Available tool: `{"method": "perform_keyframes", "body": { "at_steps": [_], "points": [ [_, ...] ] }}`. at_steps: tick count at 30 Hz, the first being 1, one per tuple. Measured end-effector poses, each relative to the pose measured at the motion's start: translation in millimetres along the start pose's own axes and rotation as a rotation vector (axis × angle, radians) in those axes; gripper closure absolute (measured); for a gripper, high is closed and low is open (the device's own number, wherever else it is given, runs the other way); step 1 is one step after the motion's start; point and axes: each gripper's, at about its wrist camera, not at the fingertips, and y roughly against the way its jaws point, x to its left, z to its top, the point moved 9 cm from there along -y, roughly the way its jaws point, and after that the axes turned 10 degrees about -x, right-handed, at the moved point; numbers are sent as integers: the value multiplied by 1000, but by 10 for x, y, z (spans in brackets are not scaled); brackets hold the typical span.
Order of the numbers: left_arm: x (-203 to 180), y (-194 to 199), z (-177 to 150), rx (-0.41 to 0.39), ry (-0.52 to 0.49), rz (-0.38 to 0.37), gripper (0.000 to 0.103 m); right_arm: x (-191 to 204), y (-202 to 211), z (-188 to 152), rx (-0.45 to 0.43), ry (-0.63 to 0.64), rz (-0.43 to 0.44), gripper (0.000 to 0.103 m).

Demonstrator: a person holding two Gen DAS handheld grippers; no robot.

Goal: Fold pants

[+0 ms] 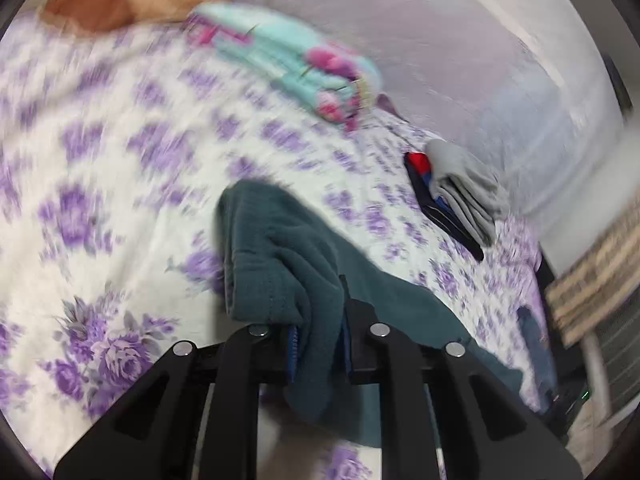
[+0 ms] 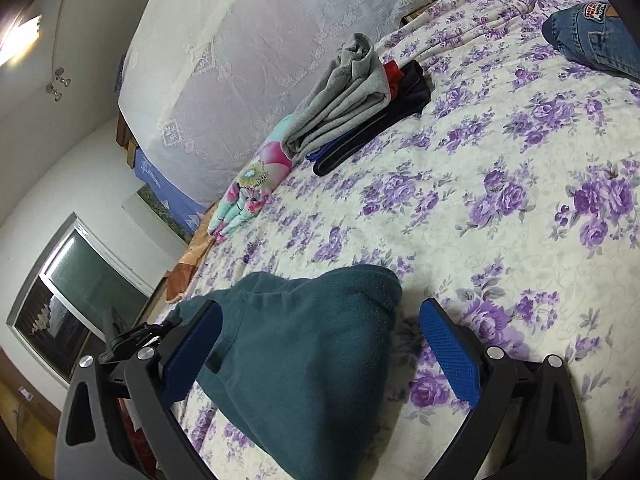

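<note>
The left gripper point(image 1: 318, 344) has its jaws pinched on the green pants point(image 2: 304, 344), which lie on the bed point(image 2: 500, 208) right between the right gripper's point(image 2: 320, 344) wide-open jaws.

Motion blur smeared the bedspread point(image 1: 100, 152) and the folded floral cloth point(image 1: 288, 60) in my left view. The teal pants point(image 2: 304, 360) ran off the bottom edge, and the jeans point(image 2: 596, 44) were cut off at right.

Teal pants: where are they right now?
The teal pants are pinched in the left gripper, trailing onto the floral bedspread, and lie between the open right gripper's fingers.
</note>
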Motion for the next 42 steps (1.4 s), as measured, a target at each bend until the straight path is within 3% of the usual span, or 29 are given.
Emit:
{"method": "perform_keyframes", "body": {
  "at_steps": [4,9,11,14,20,24,33,42],
  "points": [
    [-601,179,28,-45,-213,6,89,-44,149,96,-41,-15,-17,4],
    [-1368,227,-134,-71,-437,-22,89,-268,636,353,-167,103,-186,4],
    [-1750,202,-298,-67,-515,-60,90,-453,787,400,-201,81,-231,4],
    [-2257,165,-577,-55,-607,-123,90,-625,836,405,-213,-40,-166,4],
    [-3026,84,-1322,-15,-787,-224,90,-595,869,425,-226,-43,-76,4],
    [-3258,-19,-1728,28,-855,-244,90,-611,905,451,-235,-84,-17,4],
    [-3488,-98,-2173,-10,-1003,-205,90,-582,932,437,-234,-85,7,4],
    [-3376,-219,-2507,53,-1024,-204,90,-475,733,264,-138,124,-224,4]
  ]
}}
